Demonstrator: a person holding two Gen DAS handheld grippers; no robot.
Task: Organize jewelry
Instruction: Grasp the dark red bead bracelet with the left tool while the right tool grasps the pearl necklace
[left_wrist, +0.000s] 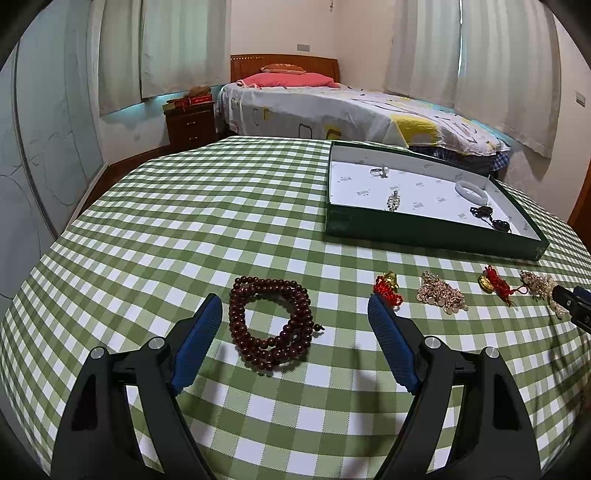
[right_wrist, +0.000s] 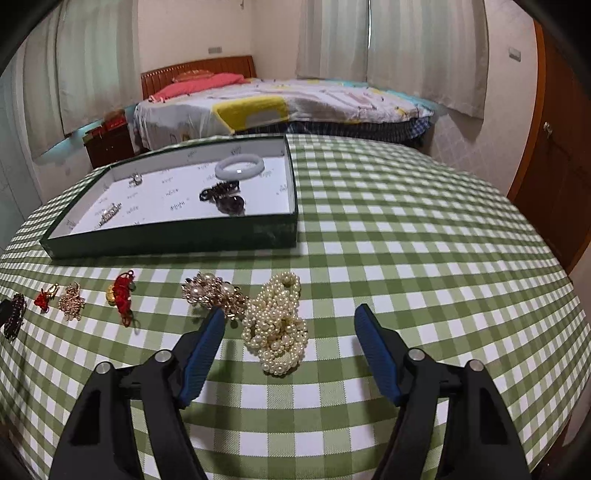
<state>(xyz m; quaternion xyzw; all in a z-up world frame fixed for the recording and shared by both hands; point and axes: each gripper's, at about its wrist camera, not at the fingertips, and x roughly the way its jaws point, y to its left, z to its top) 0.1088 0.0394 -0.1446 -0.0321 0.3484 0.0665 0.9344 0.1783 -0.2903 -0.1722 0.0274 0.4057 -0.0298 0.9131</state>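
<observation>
A dark red bead bracelet (left_wrist: 271, 325) lies coiled on the checked tablecloth, between the open fingers of my left gripper (left_wrist: 293, 306). A pile of white pearls (right_wrist: 277, 325) lies between the open fingers of my right gripper (right_wrist: 290, 314). A green tray (left_wrist: 424, 229) with a white floor holds a ring (left_wrist: 380, 171), a pendant (left_wrist: 393, 199), a white bangle (left_wrist: 470, 191) and a dark piece (left_wrist: 487, 216). The tray (right_wrist: 177, 236) also shows in the right wrist view. Along the cloth lie a red-cord charm (left_wrist: 388, 288), a gold cluster (left_wrist: 441, 293), another red-cord charm (left_wrist: 493, 284) and a pearl-and-gold brooch (right_wrist: 214, 291).
The round table (left_wrist: 147, 229) carries a green and white checked cloth. A bed (left_wrist: 332, 107) stands behind it, with a nightstand (left_wrist: 190, 123) to its left. A wooden door (right_wrist: 554, 177) is at the right. My right gripper's tip (left_wrist: 572, 301) shows at the left view's right edge.
</observation>
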